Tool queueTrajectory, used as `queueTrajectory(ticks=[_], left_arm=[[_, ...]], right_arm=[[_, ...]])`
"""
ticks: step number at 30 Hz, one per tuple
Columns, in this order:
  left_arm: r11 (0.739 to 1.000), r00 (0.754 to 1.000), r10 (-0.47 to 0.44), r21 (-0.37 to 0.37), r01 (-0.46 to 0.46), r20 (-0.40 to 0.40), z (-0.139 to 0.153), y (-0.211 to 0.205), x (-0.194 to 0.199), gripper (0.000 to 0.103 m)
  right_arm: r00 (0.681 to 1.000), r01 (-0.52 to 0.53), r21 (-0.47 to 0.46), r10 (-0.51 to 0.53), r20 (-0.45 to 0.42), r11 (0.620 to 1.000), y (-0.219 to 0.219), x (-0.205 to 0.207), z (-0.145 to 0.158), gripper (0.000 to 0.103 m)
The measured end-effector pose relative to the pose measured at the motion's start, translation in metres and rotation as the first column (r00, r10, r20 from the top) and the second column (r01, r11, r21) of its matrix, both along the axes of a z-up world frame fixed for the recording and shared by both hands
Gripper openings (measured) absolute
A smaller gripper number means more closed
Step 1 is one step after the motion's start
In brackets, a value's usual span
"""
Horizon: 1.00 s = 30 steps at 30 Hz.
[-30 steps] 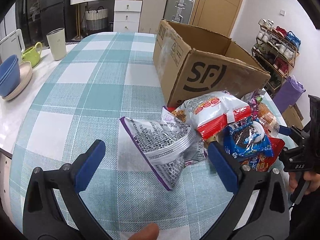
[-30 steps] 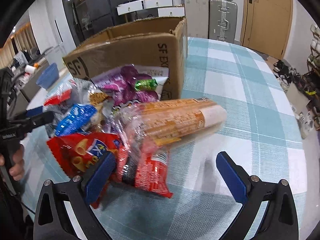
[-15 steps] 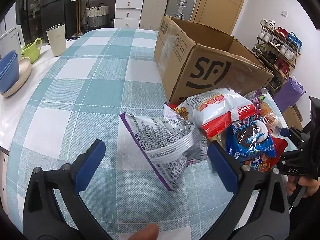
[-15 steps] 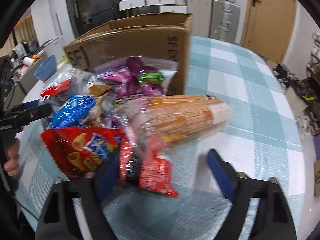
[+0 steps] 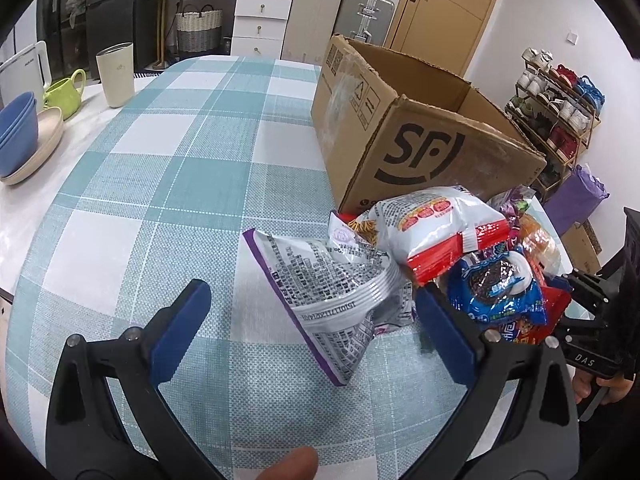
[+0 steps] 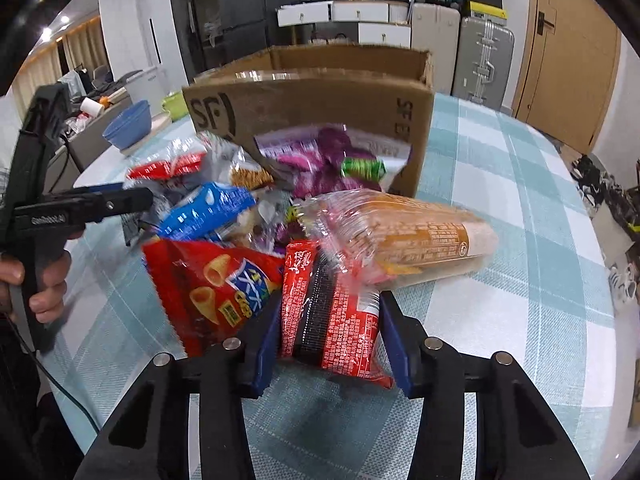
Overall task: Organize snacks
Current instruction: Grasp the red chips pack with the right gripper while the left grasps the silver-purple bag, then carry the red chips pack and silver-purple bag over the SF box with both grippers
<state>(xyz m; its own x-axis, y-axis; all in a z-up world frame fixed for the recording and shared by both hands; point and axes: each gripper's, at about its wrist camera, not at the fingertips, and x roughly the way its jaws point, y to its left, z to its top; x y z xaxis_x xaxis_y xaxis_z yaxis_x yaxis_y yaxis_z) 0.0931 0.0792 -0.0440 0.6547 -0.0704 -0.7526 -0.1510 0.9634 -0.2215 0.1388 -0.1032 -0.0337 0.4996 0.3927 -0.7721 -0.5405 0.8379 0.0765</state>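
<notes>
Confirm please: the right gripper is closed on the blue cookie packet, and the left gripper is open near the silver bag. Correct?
Not quite. The right gripper is closed on the red packet, not the blue cookie packet, as the right wrist view shows. The left gripper is indeed open near the silver bag.

Bare checked tablecloth (image 5: 168, 168) lies left of the cardboard box (image 5: 420, 148) — the snack pile (image 6: 248, 216) crowds its front.

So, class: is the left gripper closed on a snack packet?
No. The left gripper has its jaws wide apart, with the silver packet lying loose between them on the table.
</notes>
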Motion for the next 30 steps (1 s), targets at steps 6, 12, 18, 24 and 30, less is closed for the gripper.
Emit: queueTrajectory(ticks=[6, 12, 18, 24, 30], left_arm=[[1.000, 1.000, 0.008, -0.012, -0.008, 0.002, -0.002, 0.002, 0.000, 0.102], [0.996, 1.000, -0.007, -0.093, 0.007, -0.003, -0.006, 0.006, 0.007, 0.090], [0.984, 0.998, -0.069, -0.166, 0.070, 0.015, -0.009, 0.001, 0.010, 0.055], [0.985, 0.997, -0.061, -0.161, 0.066, 0.037, -0.007, 0.002, 0.003, 0.038], [0.991, 0.997, -0.026, -0.132, 0.036, 0.077, 0.001, 0.008, -0.011, 0.035]], right_arm=[[0.998, -0.028, 0.075, 0.024, 0.062, 0.997, -0.001, -0.012, 0.024, 0.047], [0.996, -0.044, 0.077, 0.038, 0.076, 0.996, 0.004, -0.018, 0.028, 0.047], [0.995, -0.049, 0.083, 0.042, 0.086, 0.995, 0.002, -0.018, 0.028, 0.047], [0.993, -0.048, 0.104, 0.036, 0.115, 0.993, 0.000, -0.020, 0.034, 0.047], [0.989, -0.031, 0.125, 0.012, 0.146, 0.992, -0.007, -0.021, 0.043, 0.047]])
